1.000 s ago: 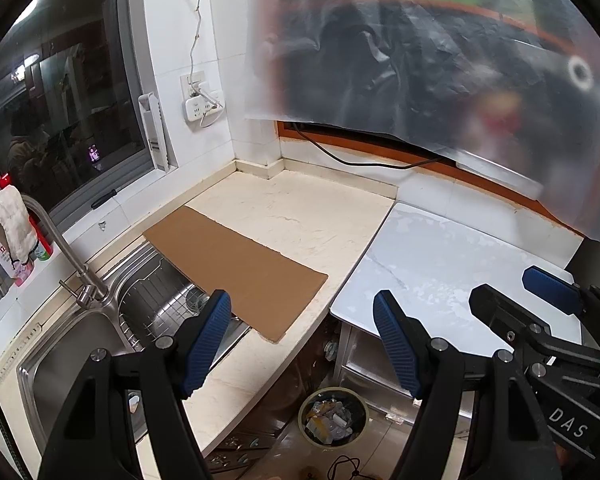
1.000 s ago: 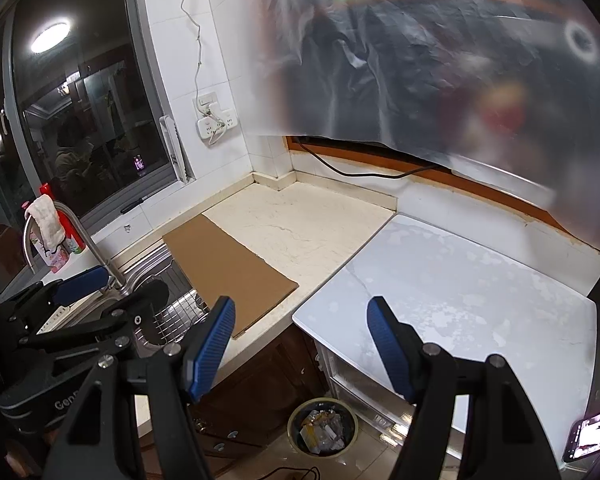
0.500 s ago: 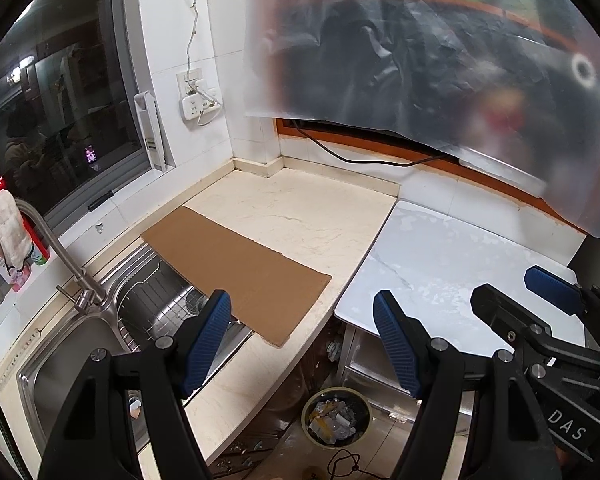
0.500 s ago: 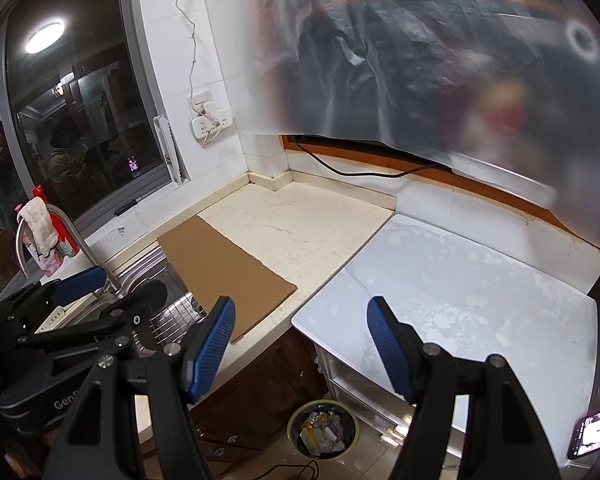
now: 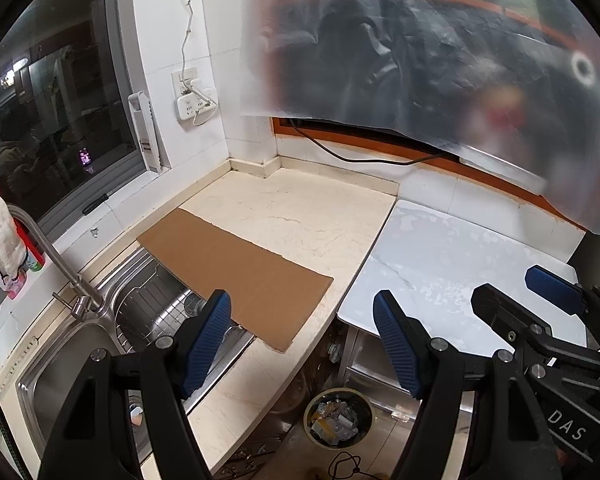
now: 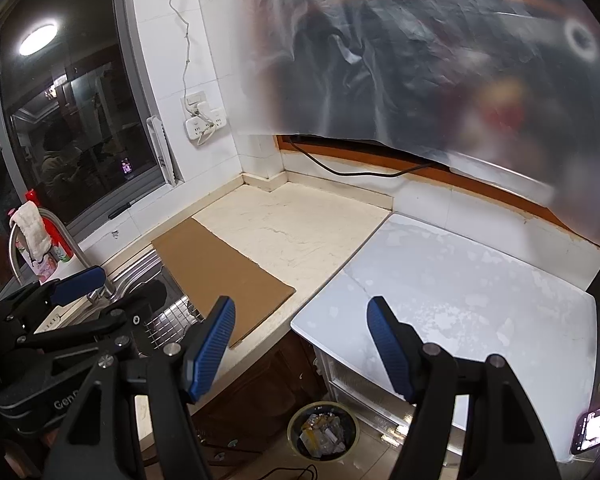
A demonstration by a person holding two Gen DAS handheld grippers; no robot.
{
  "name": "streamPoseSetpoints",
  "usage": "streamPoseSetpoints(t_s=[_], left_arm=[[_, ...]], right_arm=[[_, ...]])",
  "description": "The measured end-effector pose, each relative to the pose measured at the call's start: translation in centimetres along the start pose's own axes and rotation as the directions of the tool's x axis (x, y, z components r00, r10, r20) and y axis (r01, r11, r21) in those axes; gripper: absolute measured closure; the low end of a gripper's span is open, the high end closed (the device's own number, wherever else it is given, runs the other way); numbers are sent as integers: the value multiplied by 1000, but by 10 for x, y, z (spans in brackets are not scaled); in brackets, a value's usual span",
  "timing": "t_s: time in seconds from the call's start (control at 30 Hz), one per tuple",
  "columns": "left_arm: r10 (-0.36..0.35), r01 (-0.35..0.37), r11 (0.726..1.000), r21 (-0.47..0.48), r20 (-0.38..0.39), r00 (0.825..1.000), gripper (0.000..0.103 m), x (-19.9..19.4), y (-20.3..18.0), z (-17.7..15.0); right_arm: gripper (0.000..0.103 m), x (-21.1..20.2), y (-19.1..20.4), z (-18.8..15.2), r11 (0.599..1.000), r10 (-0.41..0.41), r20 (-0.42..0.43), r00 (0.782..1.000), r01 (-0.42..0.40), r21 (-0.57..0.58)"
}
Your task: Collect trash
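Observation:
A round trash bin (image 5: 337, 418) full of scraps stands on the floor below the counter; it also shows in the right wrist view (image 6: 323, 431). A flat brown cardboard sheet (image 5: 236, 270) lies on the beige counter and overhangs the sink; it shows in the right wrist view too (image 6: 216, 272). My left gripper (image 5: 302, 344) is open and empty, held above the counter edge. My right gripper (image 6: 300, 344) is open and empty, to the right of the left one. Each gripper shows at the edge of the other's view.
A steel sink (image 5: 80, 344) with a faucet (image 5: 52, 252) and draped cloth sits at left. A white marble table (image 6: 460, 300) adjoins the beige counter (image 5: 300, 216). A plastic sheet (image 5: 420, 40) hangs above. A phone (image 6: 596, 426) lies at the table's right edge.
Both views have shifted slightly; the counter and cardboard sit a little further off. Both grippers stay open and empty.

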State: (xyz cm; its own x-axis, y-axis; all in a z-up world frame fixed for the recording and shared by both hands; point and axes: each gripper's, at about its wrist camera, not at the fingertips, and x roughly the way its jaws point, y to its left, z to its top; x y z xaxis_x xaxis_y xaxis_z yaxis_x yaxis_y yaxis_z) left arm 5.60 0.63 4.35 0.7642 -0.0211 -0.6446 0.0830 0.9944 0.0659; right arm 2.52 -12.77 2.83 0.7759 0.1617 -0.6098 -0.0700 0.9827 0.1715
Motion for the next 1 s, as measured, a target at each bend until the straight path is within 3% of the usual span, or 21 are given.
streamPoseSetpoints(t_s=[1.0], left_arm=[[-50, 51, 999, 19, -34, 998, 31, 27, 24, -4]], right_arm=[[34, 19, 33, -11, 996, -80, -18, 997, 81, 39]])
